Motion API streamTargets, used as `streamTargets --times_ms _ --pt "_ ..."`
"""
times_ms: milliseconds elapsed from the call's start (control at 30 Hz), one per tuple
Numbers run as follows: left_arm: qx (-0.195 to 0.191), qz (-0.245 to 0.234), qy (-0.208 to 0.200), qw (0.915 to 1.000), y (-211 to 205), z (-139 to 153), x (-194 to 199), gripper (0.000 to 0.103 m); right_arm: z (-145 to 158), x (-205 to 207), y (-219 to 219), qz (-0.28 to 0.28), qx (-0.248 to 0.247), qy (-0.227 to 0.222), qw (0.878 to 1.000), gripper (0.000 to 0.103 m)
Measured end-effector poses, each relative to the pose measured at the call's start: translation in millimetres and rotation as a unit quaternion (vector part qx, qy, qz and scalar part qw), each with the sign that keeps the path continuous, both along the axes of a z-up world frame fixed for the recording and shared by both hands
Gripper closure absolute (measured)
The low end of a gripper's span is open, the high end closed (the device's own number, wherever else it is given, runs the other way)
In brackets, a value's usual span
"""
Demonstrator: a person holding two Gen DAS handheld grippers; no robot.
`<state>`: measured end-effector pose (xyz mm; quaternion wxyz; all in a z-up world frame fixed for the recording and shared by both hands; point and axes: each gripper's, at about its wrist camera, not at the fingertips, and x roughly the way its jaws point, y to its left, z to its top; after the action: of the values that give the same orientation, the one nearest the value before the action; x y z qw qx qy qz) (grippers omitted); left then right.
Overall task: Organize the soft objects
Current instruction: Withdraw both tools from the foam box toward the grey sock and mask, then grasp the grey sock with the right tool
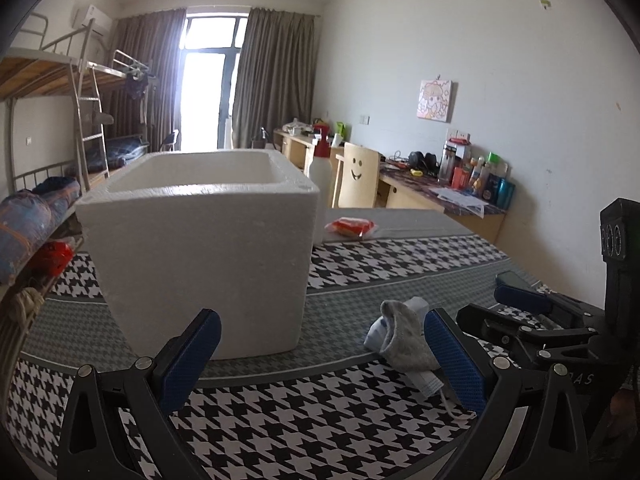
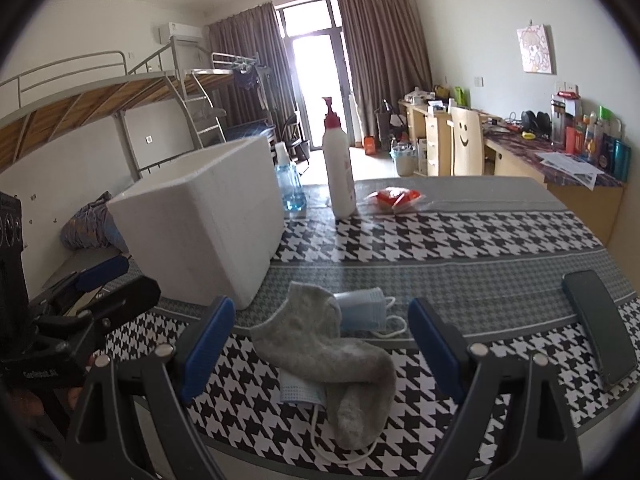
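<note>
Right gripper (image 2: 320, 344): jaws wide, nothing held, straddling the sock (image 2: 320, 344) without touching. Left gripper (image 1: 320, 356): jaws wide too, empty, aimed at the box (image 1: 200, 248). Sock draped over two masks (image 2: 362, 312), all in front of the box and slightly to its right, on the cloth (image 2: 460, 248). Box interior only partly visible; nothing seen inside. Beyond the box: bottle (image 2: 338, 168) and red packet (image 2: 394, 198). Far right of the box, a phone (image 2: 600, 328). Judging by this, barely begun: sock and masks not yet boxed, no grasp made.
</note>
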<state>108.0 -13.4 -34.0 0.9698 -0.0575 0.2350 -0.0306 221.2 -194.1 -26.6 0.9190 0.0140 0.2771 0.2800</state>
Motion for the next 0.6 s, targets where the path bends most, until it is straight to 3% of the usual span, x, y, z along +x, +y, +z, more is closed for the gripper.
streamTargets --times_ms 433,600 --pt "-0.009 0.000 0.025 0.9997 8.4 -15.1 10.1 0.001 -25.7 4.0 7.7 0.003 -0.023 0.035 0.999 0.012" --pt "-0.009 0.000 0.024 0.9997 7.4 -15.2 11.9 0.001 -32.3 7.2 12.7 0.002 -0.030 0.047 0.998 0.017"
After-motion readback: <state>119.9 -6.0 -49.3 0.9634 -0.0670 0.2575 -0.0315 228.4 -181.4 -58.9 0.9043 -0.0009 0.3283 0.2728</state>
